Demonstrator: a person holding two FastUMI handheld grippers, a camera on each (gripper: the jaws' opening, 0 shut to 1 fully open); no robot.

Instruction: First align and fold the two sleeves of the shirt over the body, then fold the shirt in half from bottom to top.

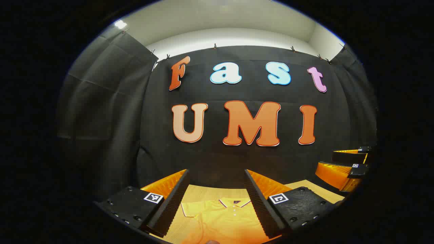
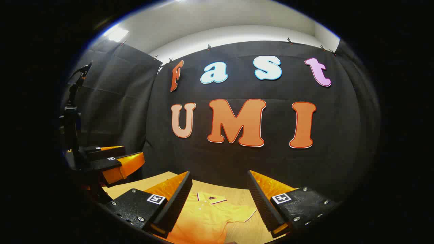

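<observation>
Left gripper and right gripper: jaws apart, empty, above shirt at 6 o'clock on table.

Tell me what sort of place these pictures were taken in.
Probably a small recording booth, not a home: black cloth clipped up as walls on three sides, a pale ceiling with a lamp above, and a wooden table with a yellow polo shirt lying between the open tongs.

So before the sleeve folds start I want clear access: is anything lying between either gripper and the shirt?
Nothing visible. The yellow shirt lies flat on the wooden table, seen between the open fingers of the left gripper and the right gripper, both above it.
</observation>
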